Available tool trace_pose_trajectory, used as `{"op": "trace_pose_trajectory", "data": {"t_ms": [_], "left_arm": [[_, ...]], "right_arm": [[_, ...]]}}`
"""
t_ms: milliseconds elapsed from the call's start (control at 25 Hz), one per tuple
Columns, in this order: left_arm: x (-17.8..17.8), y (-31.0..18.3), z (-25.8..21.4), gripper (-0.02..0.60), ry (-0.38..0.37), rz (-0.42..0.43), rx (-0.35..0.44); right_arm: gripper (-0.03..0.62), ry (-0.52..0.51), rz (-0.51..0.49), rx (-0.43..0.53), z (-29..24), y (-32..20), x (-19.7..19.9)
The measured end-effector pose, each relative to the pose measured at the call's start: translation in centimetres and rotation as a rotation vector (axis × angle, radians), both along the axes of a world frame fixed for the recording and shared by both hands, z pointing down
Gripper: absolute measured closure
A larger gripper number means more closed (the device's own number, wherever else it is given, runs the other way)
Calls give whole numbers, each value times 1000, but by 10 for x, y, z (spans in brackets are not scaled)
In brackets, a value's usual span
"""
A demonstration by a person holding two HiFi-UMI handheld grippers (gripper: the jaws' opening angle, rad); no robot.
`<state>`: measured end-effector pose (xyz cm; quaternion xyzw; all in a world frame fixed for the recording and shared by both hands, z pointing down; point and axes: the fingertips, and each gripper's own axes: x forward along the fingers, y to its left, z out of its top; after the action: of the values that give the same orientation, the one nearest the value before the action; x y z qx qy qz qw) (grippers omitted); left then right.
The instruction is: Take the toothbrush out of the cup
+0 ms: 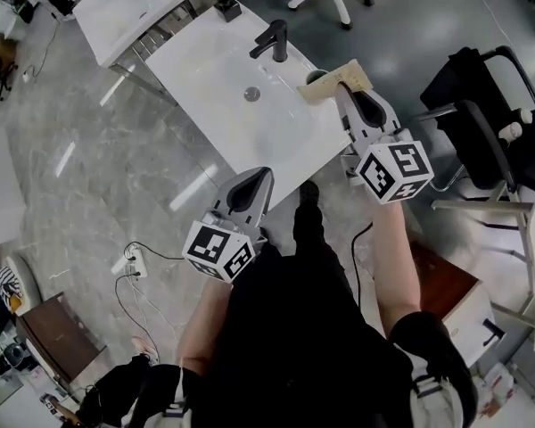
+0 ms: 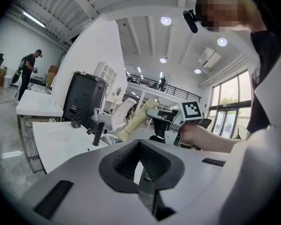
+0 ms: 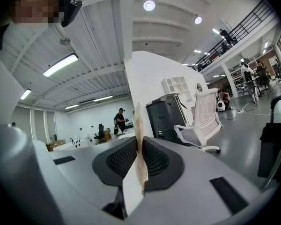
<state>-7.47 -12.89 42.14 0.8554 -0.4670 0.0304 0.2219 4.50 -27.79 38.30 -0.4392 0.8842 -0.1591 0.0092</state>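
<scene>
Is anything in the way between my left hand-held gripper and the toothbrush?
Nothing visible. The right hand-held gripper is shut on the toothbrush over the white counter, and the left hand-held gripper looks at it across open air.

Beige wrapped toothbrush (image 1: 332,86) pinched between jaws, tilted

The sink (image 1: 205,78) is glossy white, and the tap (image 1: 272,41) is matt black. The floor (image 1: 89,150) is polished grey stone. The right gripper (image 3: 139,142) has a smooth grey plastic shell and ribbed black pads (image 3: 120,158). The toothbrush (image 3: 137,121) looks like matt beige paper.
</scene>
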Motion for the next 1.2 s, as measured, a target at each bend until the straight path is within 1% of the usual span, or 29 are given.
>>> {"op": "trace_pose_trajectory", "data": {"t_ms": [240,400,560,720,960,1080,1200], "left_arm": [[-34,37,-13,567,15,32,59],[-55,64,-18,566,36,55,78],[-66,87,-25,567,40,99,98],[-76,107,-31,567,50,119,111],[-81,126,-35,566,61,143,121],[-79,128,-38,567,61,148,133],[-72,127,-42,566,59,157,142]], "right_arm": [[532,-71,44,-19,-10,66,-15],[533,-114,62,-37,-13,119,-32],[533,-142,82,-58,-10,169,-44],[531,-175,97,-90,-5,208,-57],[533,-186,104,-111,-1,245,-71],[533,-163,95,-105,0,254,-77],[533,-162,82,-118,5,258,-81]]}}
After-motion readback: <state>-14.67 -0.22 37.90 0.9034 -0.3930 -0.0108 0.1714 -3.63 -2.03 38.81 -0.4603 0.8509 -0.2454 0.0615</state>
